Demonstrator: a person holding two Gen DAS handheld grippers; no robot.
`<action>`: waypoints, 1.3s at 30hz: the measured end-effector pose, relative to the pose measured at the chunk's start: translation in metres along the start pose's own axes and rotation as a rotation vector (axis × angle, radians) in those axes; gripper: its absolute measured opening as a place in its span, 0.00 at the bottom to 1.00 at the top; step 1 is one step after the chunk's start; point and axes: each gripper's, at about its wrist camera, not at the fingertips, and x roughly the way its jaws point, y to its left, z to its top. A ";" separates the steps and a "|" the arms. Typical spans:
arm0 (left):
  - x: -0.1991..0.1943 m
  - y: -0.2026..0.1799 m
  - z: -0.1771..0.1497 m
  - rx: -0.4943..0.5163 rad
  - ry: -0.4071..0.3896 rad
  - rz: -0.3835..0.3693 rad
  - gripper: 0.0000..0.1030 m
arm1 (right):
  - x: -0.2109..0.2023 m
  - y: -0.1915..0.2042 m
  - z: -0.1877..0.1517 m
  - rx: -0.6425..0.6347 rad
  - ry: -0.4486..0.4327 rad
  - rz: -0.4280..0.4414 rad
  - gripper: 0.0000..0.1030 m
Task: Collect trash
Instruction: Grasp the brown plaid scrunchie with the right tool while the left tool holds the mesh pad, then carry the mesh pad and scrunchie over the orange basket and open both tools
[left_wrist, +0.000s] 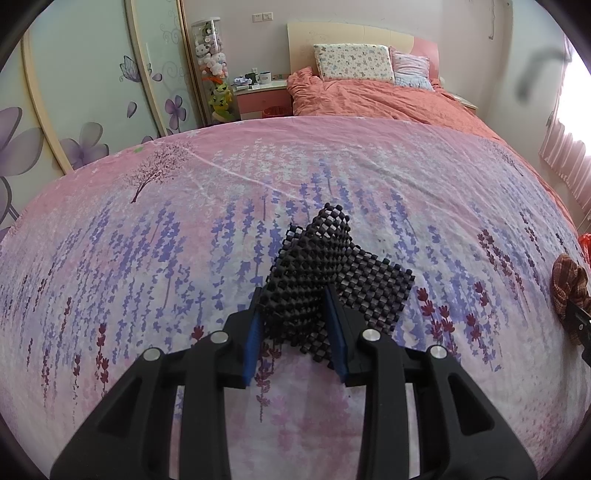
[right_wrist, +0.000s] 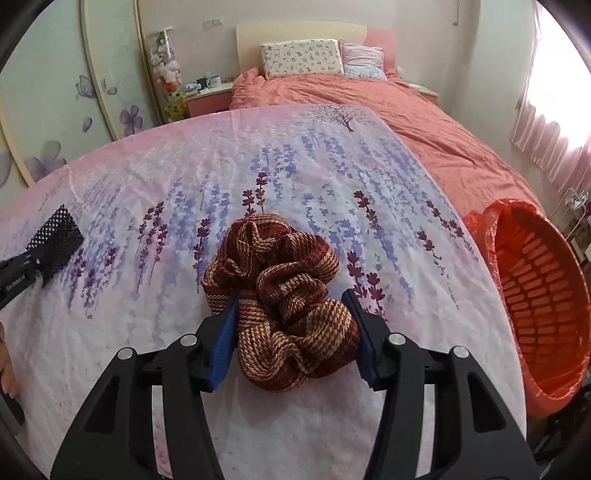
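The left tool (left_wrist: 297, 325) was clamped on a black mesh mat (left_wrist: 332, 273), light and limp, lifted off the flowered sheet (left_wrist: 147, 258). The right tool (right_wrist: 291, 332) stood partly apart around a crumpled brown woven cloth (right_wrist: 280, 295), soft and bulky, best pinched mid-bunch; whether its right pad touched could not be told. The red basket (right_wrist: 535, 295) stood beside the bed.
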 end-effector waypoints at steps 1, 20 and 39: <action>0.000 -0.001 0.000 0.001 0.000 0.002 0.33 | 0.000 0.000 0.000 0.003 0.000 0.003 0.52; -0.001 -0.019 -0.001 0.039 -0.003 0.060 0.33 | 0.000 -0.002 0.000 0.000 0.001 0.000 0.53; -0.022 -0.005 -0.005 0.068 -0.077 -0.064 0.12 | -0.017 0.016 -0.004 -0.042 -0.037 0.009 0.25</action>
